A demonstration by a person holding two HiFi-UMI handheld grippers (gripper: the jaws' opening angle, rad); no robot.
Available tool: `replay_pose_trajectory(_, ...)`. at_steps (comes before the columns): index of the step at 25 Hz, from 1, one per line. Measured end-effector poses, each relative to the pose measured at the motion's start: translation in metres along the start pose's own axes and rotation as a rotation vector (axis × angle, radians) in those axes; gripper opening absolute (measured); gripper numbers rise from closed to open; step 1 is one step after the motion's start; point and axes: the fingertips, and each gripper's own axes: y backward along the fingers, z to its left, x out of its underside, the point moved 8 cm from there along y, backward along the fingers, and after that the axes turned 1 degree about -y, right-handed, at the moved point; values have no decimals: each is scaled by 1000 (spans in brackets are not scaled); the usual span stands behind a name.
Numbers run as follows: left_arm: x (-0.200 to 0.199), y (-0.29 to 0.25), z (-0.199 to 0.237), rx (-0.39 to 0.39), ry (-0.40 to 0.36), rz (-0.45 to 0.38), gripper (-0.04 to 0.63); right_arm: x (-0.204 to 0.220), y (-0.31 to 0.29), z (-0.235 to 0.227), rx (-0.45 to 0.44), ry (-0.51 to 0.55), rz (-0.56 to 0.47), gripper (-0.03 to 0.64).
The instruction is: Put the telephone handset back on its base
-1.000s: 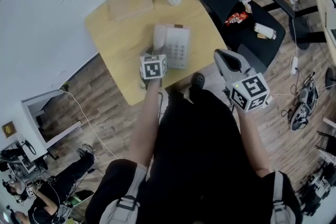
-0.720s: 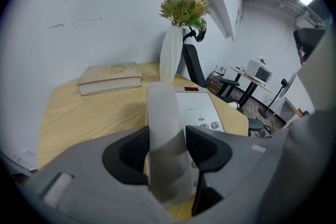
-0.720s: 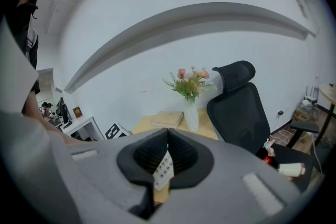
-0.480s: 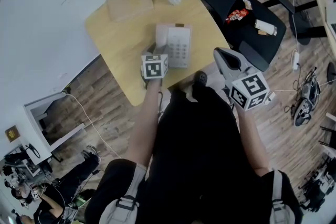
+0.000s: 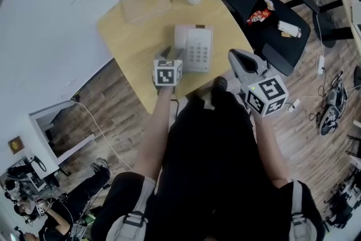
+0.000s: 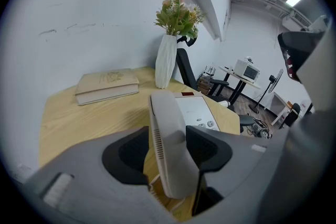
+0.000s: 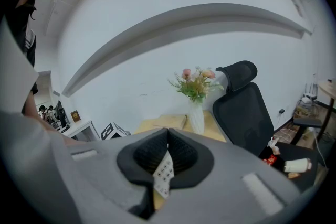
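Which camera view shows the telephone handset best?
The left gripper view: the handset fills the centre, lying between that gripper's jaws. The head view shows it small, its near end hidden behind the left gripper. The right gripper view does not show it.

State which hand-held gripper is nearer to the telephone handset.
Left. The handset sits between the jaws of the left hand-held gripper; the right hand-held gripper is apart, across the base.

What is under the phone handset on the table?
The handset lies on the phone base, whose button side shows beside it. A bit of curly cord peeks out at its near end. What's right beneath it is covered.
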Motion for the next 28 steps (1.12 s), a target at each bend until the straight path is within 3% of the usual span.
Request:
replay_pose_trajectory(5, 1, 16, 7, 15, -23, -23, 222, 3, -10, 15, 3, -1, -9, 3)
replay_pose_trajectory(15, -21, 58, -2, 27, -72, -145, 189, 14, -6, 35, -13, 9, -33, 3)
replay_pose_trajectory(22, -29, 87, -30, -18, -82, -197, 160, 5, 8, 32, -69, 49, -54, 3)
replay_pose_trajectory(28, -25, 114, -64, -80, -39, -251, 147, 4, 29, 27, -168, 102, -49, 3)
